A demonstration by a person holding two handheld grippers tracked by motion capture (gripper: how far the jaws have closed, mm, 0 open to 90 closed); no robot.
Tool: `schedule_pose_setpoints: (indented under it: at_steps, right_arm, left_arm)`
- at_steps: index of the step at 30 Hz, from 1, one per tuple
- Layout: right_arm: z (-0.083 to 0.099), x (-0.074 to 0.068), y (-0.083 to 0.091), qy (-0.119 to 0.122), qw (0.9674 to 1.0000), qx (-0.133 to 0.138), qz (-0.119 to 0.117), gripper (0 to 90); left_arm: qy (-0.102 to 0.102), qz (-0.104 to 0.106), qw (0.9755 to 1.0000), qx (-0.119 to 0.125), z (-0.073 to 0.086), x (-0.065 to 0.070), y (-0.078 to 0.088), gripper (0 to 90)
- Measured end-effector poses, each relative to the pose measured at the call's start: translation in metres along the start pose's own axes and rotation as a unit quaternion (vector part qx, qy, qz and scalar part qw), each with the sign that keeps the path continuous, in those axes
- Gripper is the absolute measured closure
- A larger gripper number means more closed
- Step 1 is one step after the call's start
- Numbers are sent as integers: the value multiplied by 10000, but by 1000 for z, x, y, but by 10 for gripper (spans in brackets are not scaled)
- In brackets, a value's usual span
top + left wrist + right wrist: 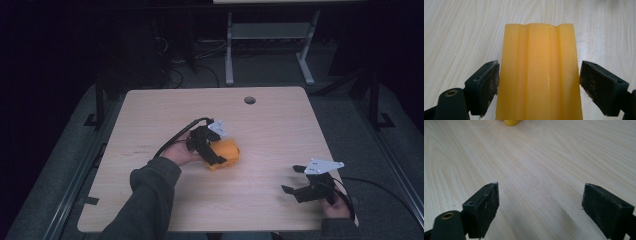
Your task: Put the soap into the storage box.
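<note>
An orange-yellow ribbed block (pixel 229 151) lies on the wooden table (pixel 270 130) near its middle. My left gripper (pixel 214 149) is down over it from the left. In the left gripper view the block (pixel 539 50) stands between the two jaws of my left gripper (pixel 539 82), which is open; the left pad (pixel 489 86) is at the block's side and the right pad (pixel 596 85) stands a sliver off it. My right gripper (pixel 294 179) hovers open near the table's right front, nothing between its fingers (pixel 540 200). The block's edge (pixel 512 122) shows far ahead of it.
The table has a round cable hole (pixel 249 100) near its far edge. Black cables trail from both grippers. A desk frame with white legs (pixel 229 50) stands on the dark floor beyond the table. Bare wood lies between the two grippers.
</note>
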State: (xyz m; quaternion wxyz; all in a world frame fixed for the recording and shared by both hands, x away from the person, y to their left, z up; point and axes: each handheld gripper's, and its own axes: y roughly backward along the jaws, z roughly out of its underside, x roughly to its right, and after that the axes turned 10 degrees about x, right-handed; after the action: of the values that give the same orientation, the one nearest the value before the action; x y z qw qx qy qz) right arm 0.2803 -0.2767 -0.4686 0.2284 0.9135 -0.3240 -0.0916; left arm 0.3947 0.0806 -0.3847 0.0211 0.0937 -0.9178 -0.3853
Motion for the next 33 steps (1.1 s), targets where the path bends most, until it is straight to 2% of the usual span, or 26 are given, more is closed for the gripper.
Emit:
schedule_pose_setpoints:
  at_steps: [3,7,10,13,22,23,25,29,33]
  right_arm:
    - [0,-1,0,-4,10000,9,1,137]
    - [-1,-1,-1,-17,10000,-24,13,137]
    - [-1,-2,-1,-23,10000,-15,34,137]
    - [-1,-1,1,-17,10000,5,61,137]
    - [-1,-1,1,-6,10000,11,91,137]
    - [-1,-2,1,-25,9999,3,102,137]
    - [-1,-2,0,-26,9999,-3,105,137]
    - [-1,-1,1,4,9999,9,135,137]
    - [-1,-1,1,-9,9999,15,154,137]
  left_arm:
    - [-100,-49,9999,-40,-1,2,3,161]
    - [-24,-108,9999,86,0,2,9,165]
    - [-63,-112,9999,81,0,2,12,167]
    - [-33,-160,9997,187,0,3,18,169]
    - [-31,-222,9996,153,4,2,29,168]
    - [18,-260,9994,230,5,4,31,168]
    - [6,-257,9995,195,5,3,33,168]
    - [124,-276,9992,271,7,3,36,168]
    - [27,-329,9992,205,8,6,42,169]
